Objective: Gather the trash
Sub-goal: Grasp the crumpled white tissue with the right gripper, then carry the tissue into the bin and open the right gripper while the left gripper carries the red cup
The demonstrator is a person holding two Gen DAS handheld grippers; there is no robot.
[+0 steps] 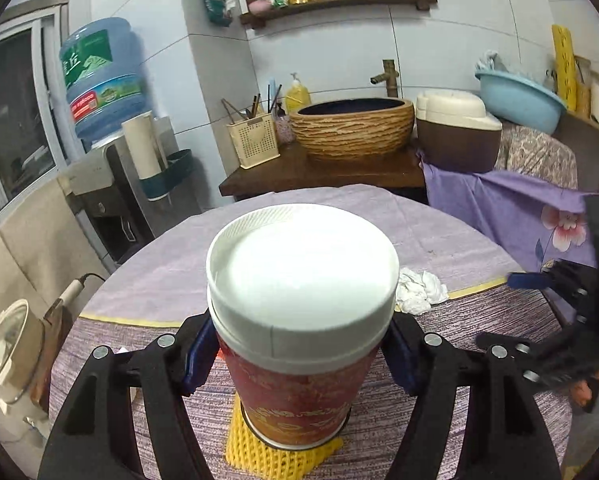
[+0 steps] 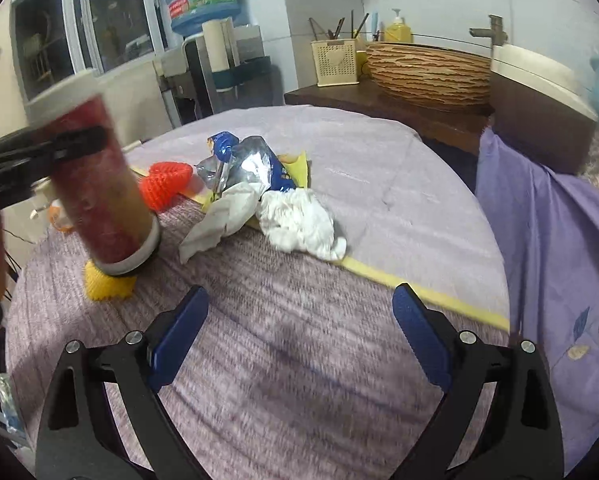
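**Cup in our left grip, right jaws wide over the cloth**

Nearest to us, the left gripper [image 1: 299, 354] has its blue pads pressed on both sides of a red paper cup [image 1: 295, 364] with a white lid [image 1: 301, 276]. The cup stands between the fingers, its base hanging just above a yellow foam net [image 1: 283, 458] that lies on the table [image 1: 479, 380] beneath it. Ahead and to the right of the cup, a crumpled white tissue [image 1: 419, 290] rests on the cloth.

Our right gripper [image 2: 299, 332] stands wide apart with nothing between its fingers, hovering over bare purple cloth. Ahead of it lies a heap of trash: a wad of white tissue [image 2: 299, 224], a greyish crumpled paper [image 2: 223, 220] to its left, a silver and blue foil wrapper [image 2: 251, 160] behind them, and an orange foam net [image 2: 165, 184] further left. Far to its left we see the cup, blurred and tilted in the other gripper's hold.
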